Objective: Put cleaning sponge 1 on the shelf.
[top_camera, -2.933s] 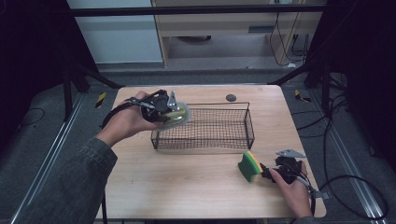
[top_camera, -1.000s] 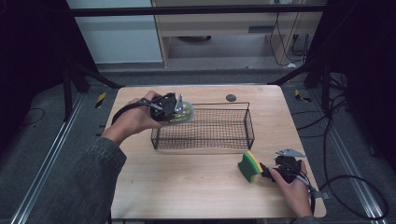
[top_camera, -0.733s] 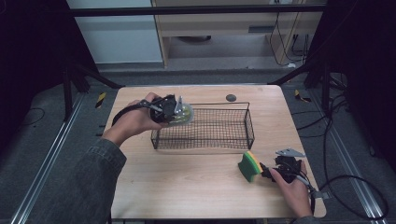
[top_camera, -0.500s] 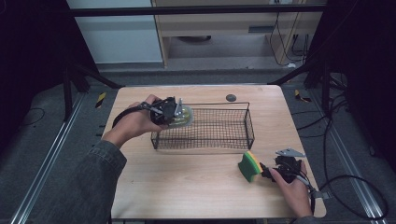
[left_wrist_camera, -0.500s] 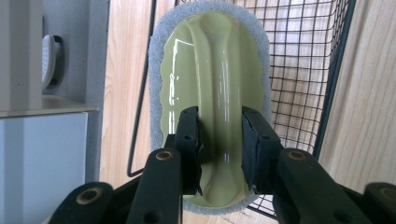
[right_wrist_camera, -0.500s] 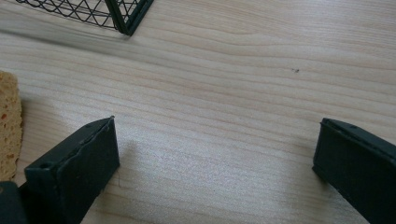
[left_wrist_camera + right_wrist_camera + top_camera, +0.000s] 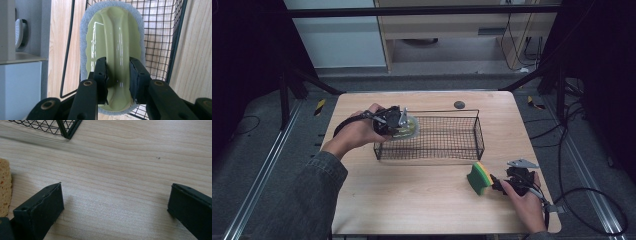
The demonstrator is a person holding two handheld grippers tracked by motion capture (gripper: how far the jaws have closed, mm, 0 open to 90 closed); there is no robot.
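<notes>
A pale green scrubber (image 7: pixel 112 32) with a grey foam rim is held by the raised ridge along its back, with my left gripper (image 7: pixel 117 65) shut on that ridge. In the high view my left gripper (image 7: pixel 398 121) holds the scrubber (image 7: pixel 411 128) at the left end of the black wire basket (image 7: pixel 480 136); the basket's mesh (image 7: pixel 160 37) shows behind the scrubber. My right gripper (image 7: pixel 499 184) rests low near the table's front right, open, just right of a green and yellow sponge (image 7: pixel 478 177). The right gripper (image 7: pixel 116 192) has only bare wood between its jaws, and the sponge (image 7: pixel 4 187) lies beside the left jaw.
A small dark round object (image 7: pixel 459 104) lies on the table behind the basket. A basket corner (image 7: pixel 67 130) is ahead of the right gripper. The wooden table (image 7: pixel 412 200) has bare room in front of the basket. Dark frame posts and cables surround it.
My left hand has drifted slightly right with the scrubber, toward the basket's left end. The right hand and sponge have kept still.
</notes>
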